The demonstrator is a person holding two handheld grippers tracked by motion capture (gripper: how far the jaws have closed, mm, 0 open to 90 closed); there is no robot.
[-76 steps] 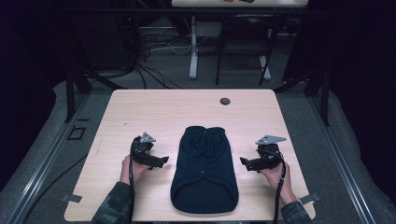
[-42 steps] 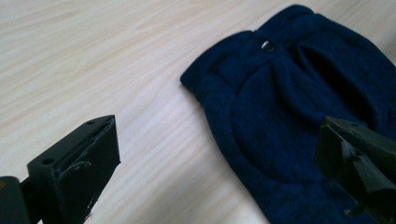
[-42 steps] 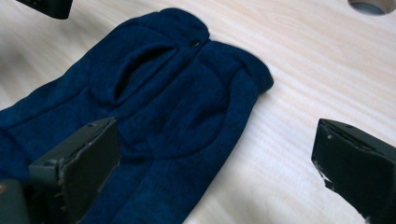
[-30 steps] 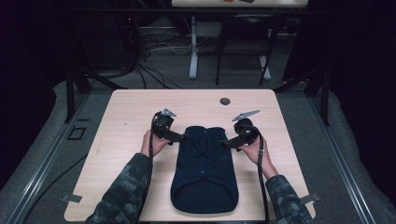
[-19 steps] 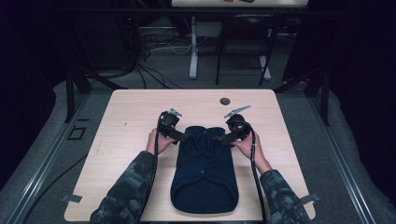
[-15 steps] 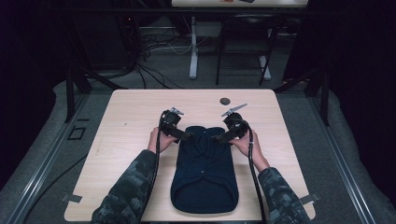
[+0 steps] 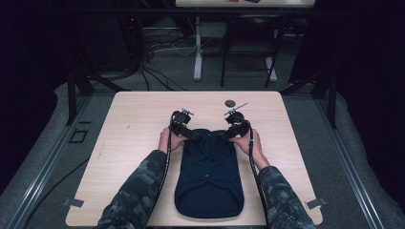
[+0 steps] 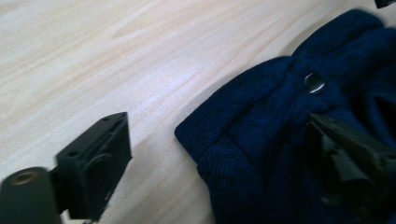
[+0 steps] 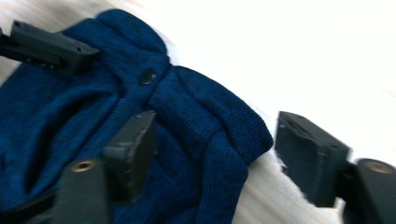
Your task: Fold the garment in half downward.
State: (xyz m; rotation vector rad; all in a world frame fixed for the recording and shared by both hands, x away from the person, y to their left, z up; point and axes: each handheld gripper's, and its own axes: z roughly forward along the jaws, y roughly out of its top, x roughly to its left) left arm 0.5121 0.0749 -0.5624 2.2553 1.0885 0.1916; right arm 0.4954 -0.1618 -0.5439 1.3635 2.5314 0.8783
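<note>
Here, left tongs (image 8: pixel 219 163), right tongs (image 9: pixel 224 161) agape, straddling sweater (image 7: pixel 209 176) corners

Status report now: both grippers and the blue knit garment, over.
Left gripper open, jaws astride one far corner of the blue knit garment. Right gripper open, astride the other corner. Small dark disc beyond, apart.

No text, label or number is legible.

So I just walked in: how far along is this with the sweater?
Done: the sweater lies flat on the table. In hand: left gripper and right gripper sit open, each straddling a far corner. Left: closing on the fabric and whatever follows; nothing is folded or lifted.
</note>
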